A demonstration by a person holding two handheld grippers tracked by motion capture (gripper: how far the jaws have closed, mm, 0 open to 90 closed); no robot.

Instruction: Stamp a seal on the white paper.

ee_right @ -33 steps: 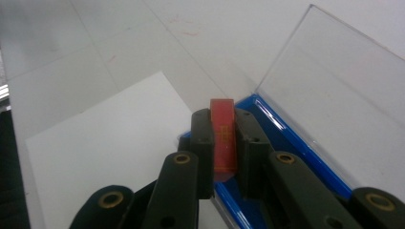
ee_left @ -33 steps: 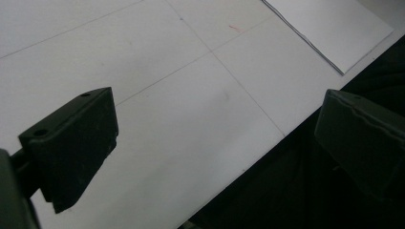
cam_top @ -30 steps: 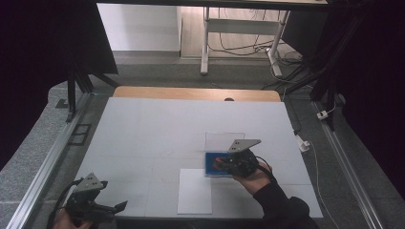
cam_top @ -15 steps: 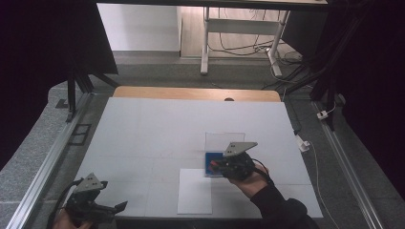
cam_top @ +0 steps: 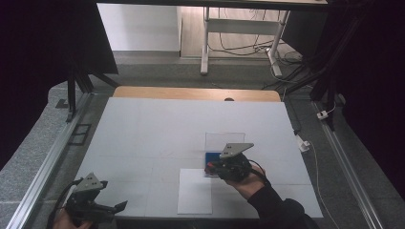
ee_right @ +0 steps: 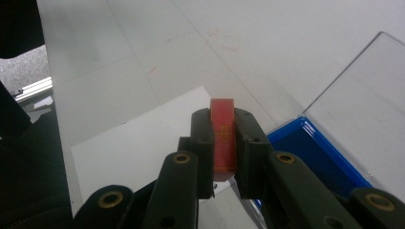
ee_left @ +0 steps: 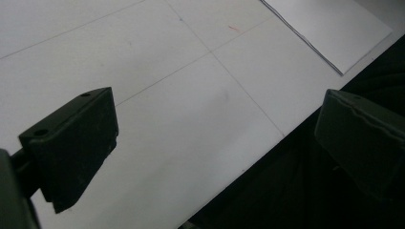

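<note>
White tabletop (cam_top: 157, 129) carries a white paper sheet (cam_top: 195, 192) near its front edge, and just beside the sheet's far right corner sits a blue tray (ee_right: 315, 160) with a clear lid (cam_top: 224, 140) raised behind it. Over that corner the right gripper (ee_right: 223, 143) pinches a small red block (ee_right: 223, 136) between its jaws. At the table's front left, the left gripper (ee_left: 215, 143) has its jaws spread wide apart.

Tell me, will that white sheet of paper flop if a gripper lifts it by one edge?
Probably. The white sheet of paper lies perfectly flat and looks very thin, so it would likely droop. It seems light too, so a push may slide it across the smooth table. Lying flush, its edge could be hard to pinch.
</note>
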